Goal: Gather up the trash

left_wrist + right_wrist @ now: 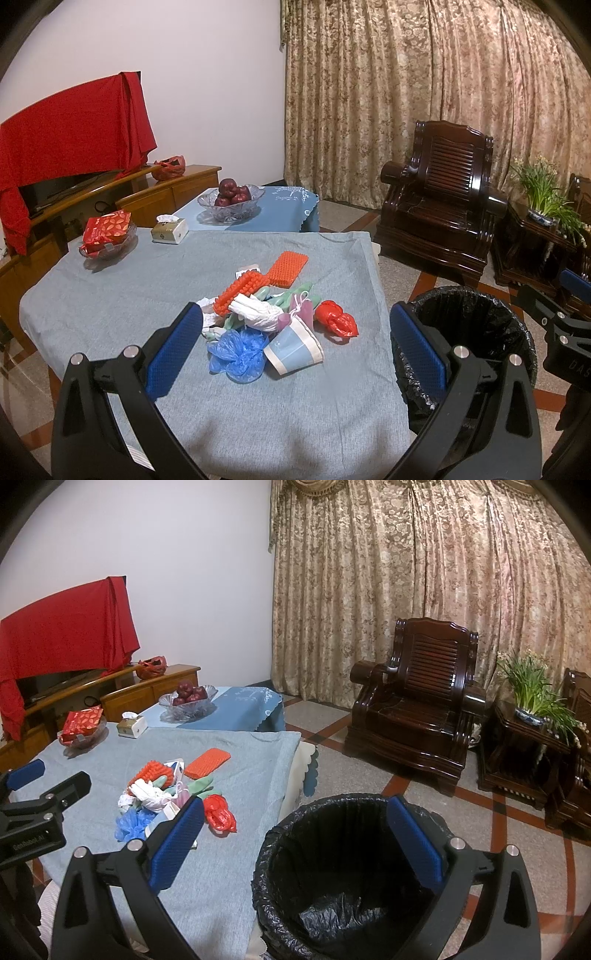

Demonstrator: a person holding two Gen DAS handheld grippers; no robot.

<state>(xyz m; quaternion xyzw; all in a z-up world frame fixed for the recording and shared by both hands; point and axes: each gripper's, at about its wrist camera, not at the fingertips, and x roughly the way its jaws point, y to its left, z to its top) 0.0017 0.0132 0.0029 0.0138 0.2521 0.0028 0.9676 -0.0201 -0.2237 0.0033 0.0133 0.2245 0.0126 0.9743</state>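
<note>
A pile of trash lies in the middle of the grey-clothed table (110,295): a blue plastic bag (238,354), a flattened paper cup (295,347), a red plastic bag (338,319), white crumpled paper (258,312) and orange foam netting (286,267). The pile also shows in the right wrist view (166,794). My left gripper (295,339) is open and empty, above the table in front of the pile. My right gripper (295,830) is open and empty, over a bin lined with a black bag (343,904), which stands on the floor to the right of the table (476,317).
At the table's far side stand a glass dish with a red packet (107,236) and a tissue box (170,229). A bowl of apples (231,199) sits on a lower blue-clothed table. A dark wooden armchair (439,214) and a plant stand (539,229) stand to the right.
</note>
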